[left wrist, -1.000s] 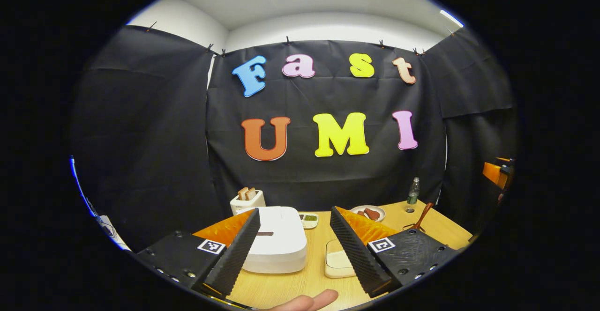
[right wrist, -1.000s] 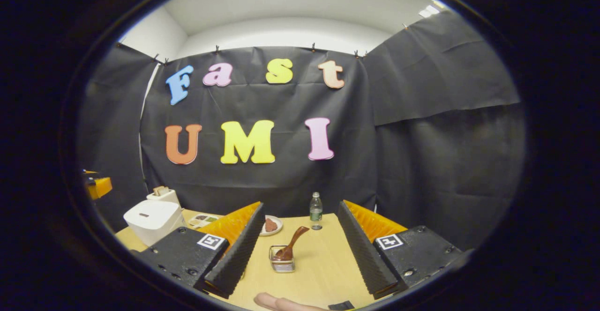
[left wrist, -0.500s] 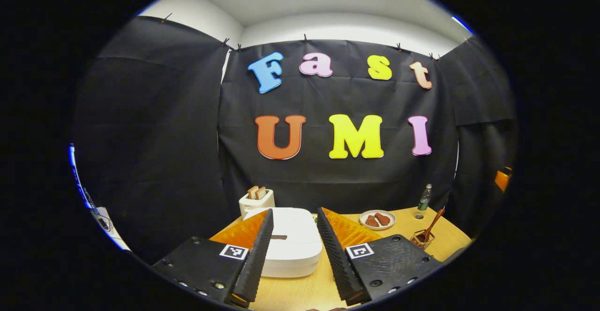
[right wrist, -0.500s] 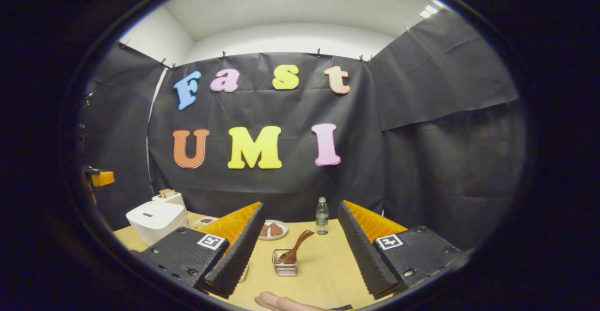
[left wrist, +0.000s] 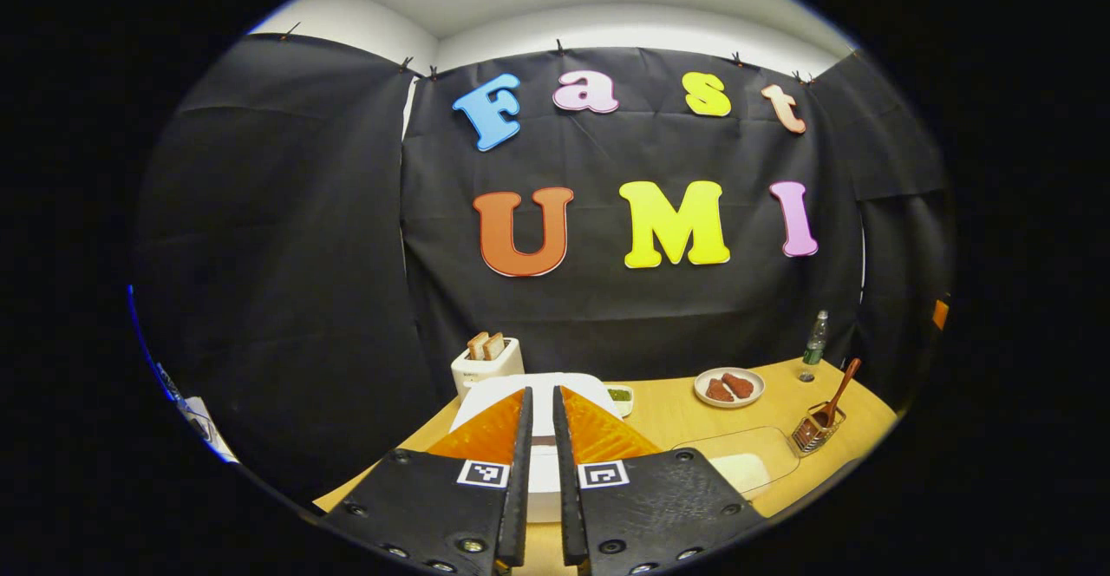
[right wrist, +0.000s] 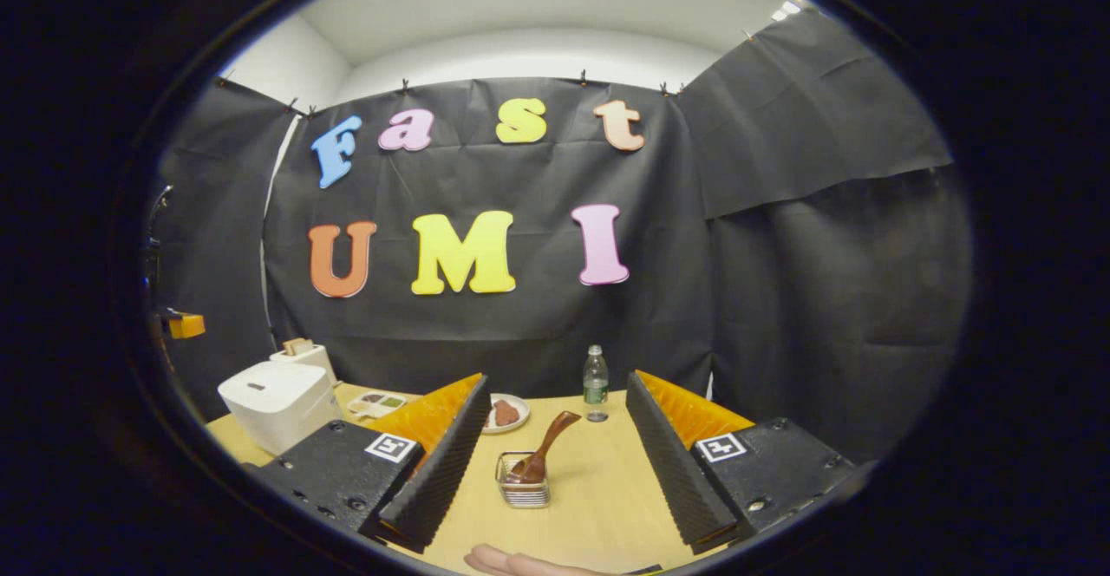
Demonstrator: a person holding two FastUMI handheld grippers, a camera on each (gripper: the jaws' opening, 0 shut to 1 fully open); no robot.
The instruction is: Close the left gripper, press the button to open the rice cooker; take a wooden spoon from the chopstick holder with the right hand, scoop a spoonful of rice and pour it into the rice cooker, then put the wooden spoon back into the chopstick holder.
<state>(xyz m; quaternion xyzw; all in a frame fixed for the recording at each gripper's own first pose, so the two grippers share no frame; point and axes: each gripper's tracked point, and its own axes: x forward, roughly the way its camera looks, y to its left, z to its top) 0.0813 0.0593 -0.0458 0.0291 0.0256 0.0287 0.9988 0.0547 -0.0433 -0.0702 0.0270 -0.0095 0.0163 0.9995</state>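
The white rice cooker (left wrist: 572, 389) sits lid down straight ahead of my left gripper (left wrist: 541, 390). Its dark button (left wrist: 543, 441) shows through the thin slit between the fingers, which stand almost together with nothing held. The cooker (right wrist: 277, 402) also stands at the far left in the right gripper view. My right gripper (right wrist: 555, 381) is open and empty, above the table. Between its fingers, farther off, a wire chopstick holder (right wrist: 523, 487) holds the brown wooden spoon (right wrist: 545, 446), leaning right. A clear container of rice (left wrist: 746, 465) lies right of the cooker.
On the wooden table (right wrist: 598, 507), a toaster (left wrist: 486, 359) with bread stands behind the cooker. Beside it are a small sauce dish (left wrist: 619, 396), a plate of meat (left wrist: 728, 385) and a water bottle (right wrist: 595, 385). A finger (right wrist: 520, 563) shows at the bottom edge.
My left gripper's fingers have come together from wide open to almost touching, and it has lined up with the rice cooker. The right gripper has hardly moved and stays open.
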